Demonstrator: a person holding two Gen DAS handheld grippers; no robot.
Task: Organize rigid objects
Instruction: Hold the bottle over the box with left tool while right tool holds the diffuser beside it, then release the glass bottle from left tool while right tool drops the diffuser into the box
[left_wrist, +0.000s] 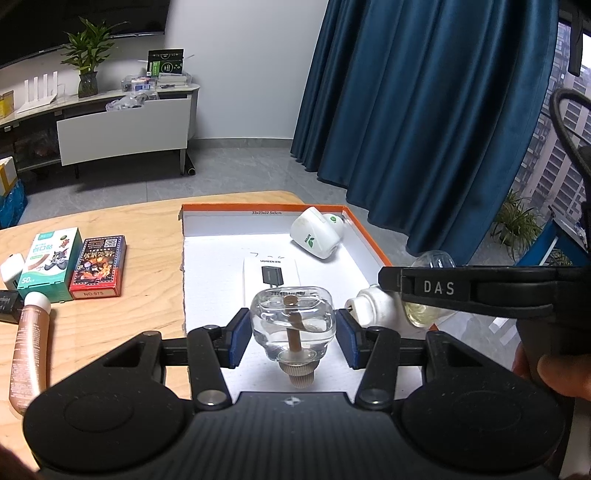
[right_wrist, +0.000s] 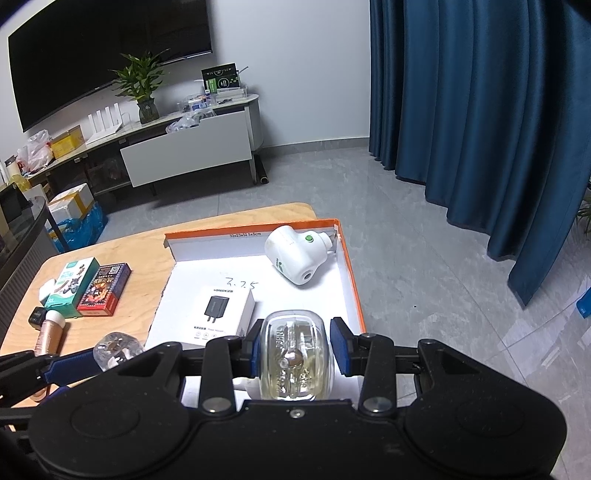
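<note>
Two grippers, each clamping a bottle over the orange-rimmed tray (left_wrist: 369, 236). Left gripper (left_wrist: 291, 326) jaws grip clear bottle (left_wrist: 291, 314), lower centre. Right gripper (right_wrist: 295, 350) jaws hold yellowish bottle (right_wrist: 295, 358); base cut off, its white cap (left_wrist: 373, 304) seen only from left wrist.

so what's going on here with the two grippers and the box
A person is sorting small items into an orange-edged box. The left gripper has its pads around a clear refill bottle, and the right gripper brackets a yellowish refill bottle. A white plug-in device and a charger box lie inside.
</note>
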